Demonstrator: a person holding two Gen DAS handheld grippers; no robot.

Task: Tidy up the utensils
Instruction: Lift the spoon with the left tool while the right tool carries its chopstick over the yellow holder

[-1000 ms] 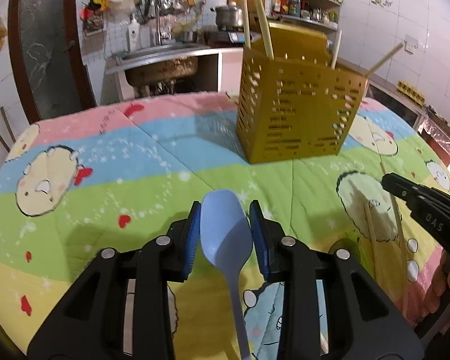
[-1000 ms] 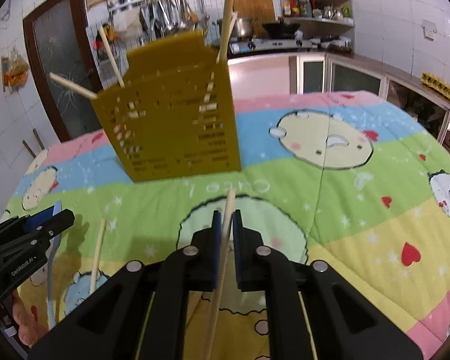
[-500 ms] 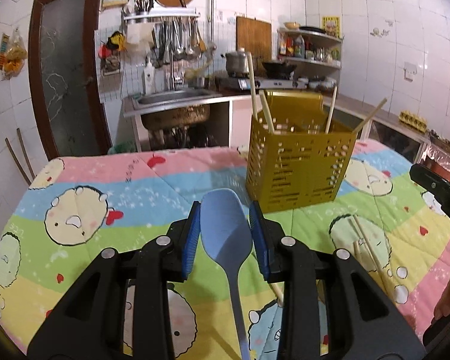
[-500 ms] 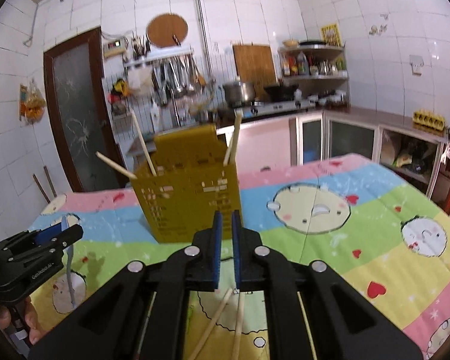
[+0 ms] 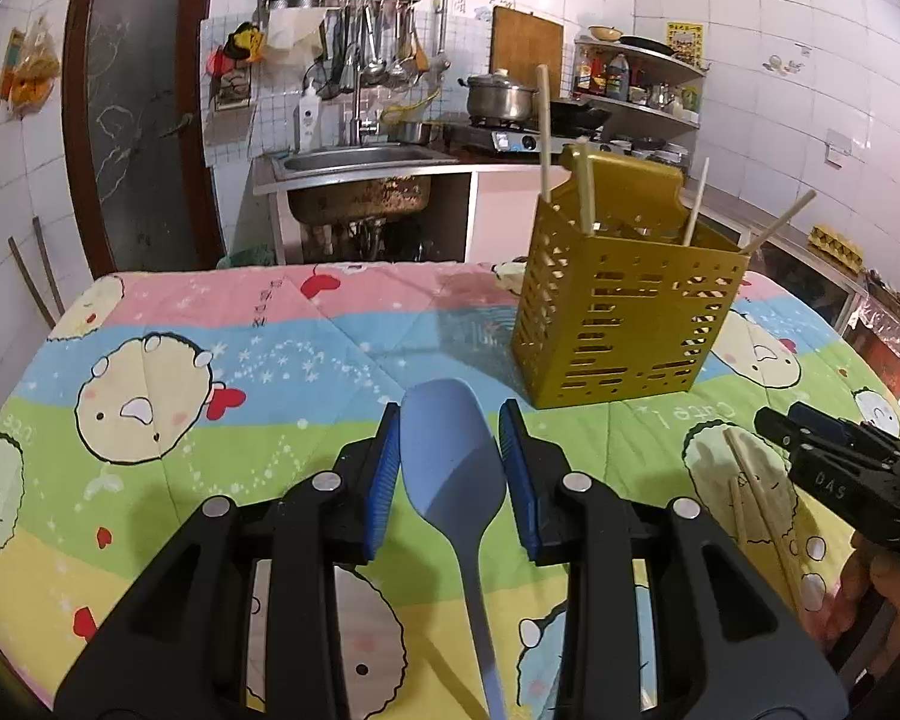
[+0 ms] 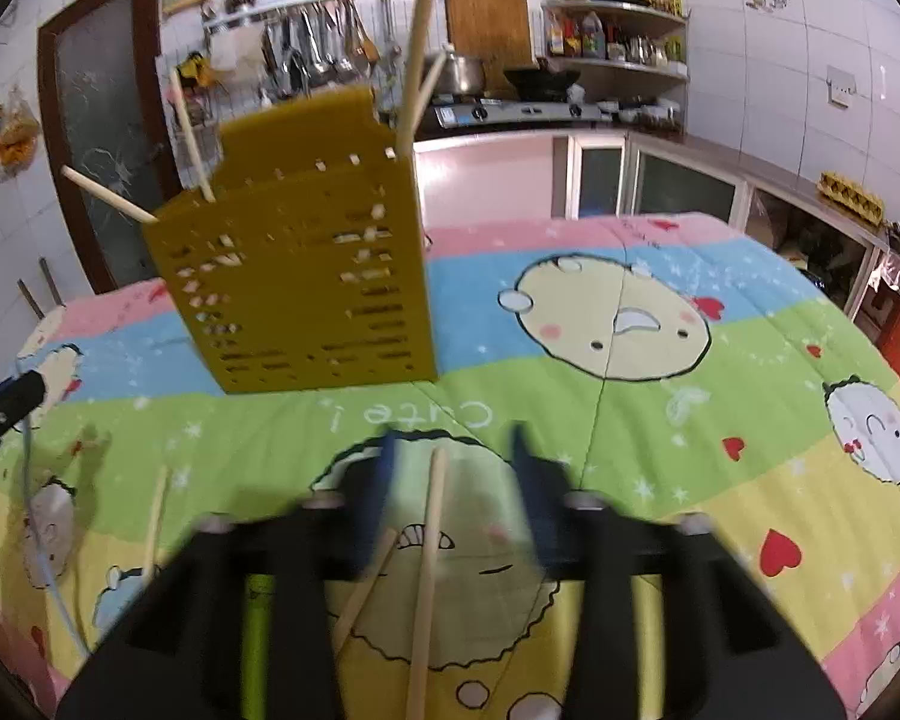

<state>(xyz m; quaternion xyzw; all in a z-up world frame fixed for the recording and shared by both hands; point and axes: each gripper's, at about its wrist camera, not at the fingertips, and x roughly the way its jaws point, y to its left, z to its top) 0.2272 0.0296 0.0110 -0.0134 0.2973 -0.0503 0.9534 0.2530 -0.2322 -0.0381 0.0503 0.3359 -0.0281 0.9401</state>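
Right gripper (image 6: 450, 456), previously shut on a chopstick (image 6: 427, 546), now spread wide above it on the counter (image 6: 660, 420). Left gripper (image 5: 450, 450) grips the blue spoon (image 5: 450, 456), short of the holder (image 5: 624, 324).

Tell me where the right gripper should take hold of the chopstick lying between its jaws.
Grip the chopstick mid-shaft, coming straight down from above with the right gripper. It lies flat on the quilt, running lengthwise between the open jaws, so closing pinches across its thin width.
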